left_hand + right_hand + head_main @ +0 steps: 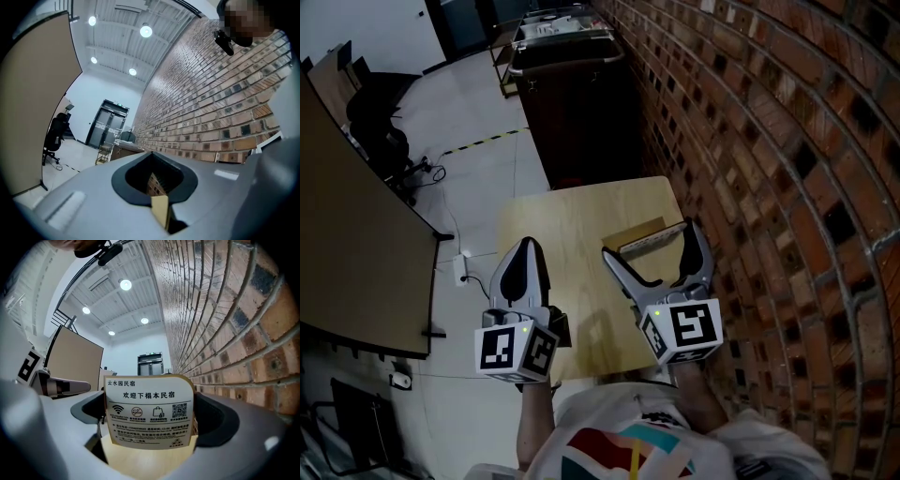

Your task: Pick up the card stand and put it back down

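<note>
The card stand, a printed card in a wooden base, sits near the right edge of the small wooden table. My right gripper spans it widthwise, one jaw against each end, and is shut on it. In the right gripper view the card stand fills the gap between the jaws of the right gripper, with its printed face toward the camera. I cannot tell whether the base touches the table. My left gripper hangs shut and holds nothing over the table's left edge. In the left gripper view, only a small notch shows between the closed jaws of the left gripper.
A brick wall runs close along the table's right side. A dark cabinet stands beyond the table's far end. To the left are light floor, a tan partition board and an office chair.
</note>
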`<state>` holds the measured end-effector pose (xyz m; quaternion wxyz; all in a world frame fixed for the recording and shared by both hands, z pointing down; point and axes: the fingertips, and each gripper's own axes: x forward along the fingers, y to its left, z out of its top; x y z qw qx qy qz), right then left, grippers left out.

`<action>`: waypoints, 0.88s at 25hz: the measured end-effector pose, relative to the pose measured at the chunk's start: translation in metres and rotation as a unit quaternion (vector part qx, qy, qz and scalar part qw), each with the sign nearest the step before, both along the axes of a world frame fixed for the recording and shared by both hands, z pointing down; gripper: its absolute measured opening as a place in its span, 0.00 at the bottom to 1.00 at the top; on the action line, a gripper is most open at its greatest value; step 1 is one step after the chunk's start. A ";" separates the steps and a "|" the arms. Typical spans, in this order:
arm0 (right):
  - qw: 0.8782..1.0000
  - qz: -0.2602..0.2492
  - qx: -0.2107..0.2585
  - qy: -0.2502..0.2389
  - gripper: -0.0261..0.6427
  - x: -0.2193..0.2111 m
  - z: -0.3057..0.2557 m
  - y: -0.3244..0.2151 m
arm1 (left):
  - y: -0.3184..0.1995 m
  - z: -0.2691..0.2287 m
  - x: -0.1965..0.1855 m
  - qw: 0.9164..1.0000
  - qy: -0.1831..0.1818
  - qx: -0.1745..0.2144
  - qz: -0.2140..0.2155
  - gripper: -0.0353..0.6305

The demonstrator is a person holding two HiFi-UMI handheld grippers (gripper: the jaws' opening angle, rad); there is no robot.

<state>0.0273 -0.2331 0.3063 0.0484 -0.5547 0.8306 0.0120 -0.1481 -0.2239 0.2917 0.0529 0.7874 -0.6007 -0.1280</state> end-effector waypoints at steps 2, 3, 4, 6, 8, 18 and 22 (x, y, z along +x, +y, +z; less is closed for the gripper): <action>1.000 0.001 -0.001 -0.003 0.90 0.000 -0.001 0.000 | -0.001 0.000 0.000 1.000 0.002 0.001 0.002 0.06; 1.000 0.002 -0.001 -0.004 0.90 0.001 -0.002 0.000 | -0.001 0.001 0.001 1.000 0.003 -0.001 0.003 0.06; 1.000 0.003 0.000 -0.005 0.90 0.001 -0.002 0.000 | -0.001 0.001 0.001 1.000 0.004 -0.004 0.003 0.06; 1.000 0.005 0.003 -0.006 0.90 0.003 -0.004 0.001 | 0.000 0.001 0.000 1.000 0.003 -0.006 0.001 0.06; 1.000 0.009 0.005 -0.008 0.90 0.005 -0.004 0.002 | 0.000 0.001 -0.001 1.000 0.003 -0.006 0.000 0.06; 0.998 0.035 -0.050 -0.012 0.90 0.014 0.047 -0.029 | -0.002 0.020 -0.005 1.000 0.012 -0.029 -0.005 0.06; 0.995 0.032 -0.093 0.008 0.90 0.012 0.104 -0.081 | -0.006 0.040 -0.011 0.998 0.020 -0.052 -0.013 0.06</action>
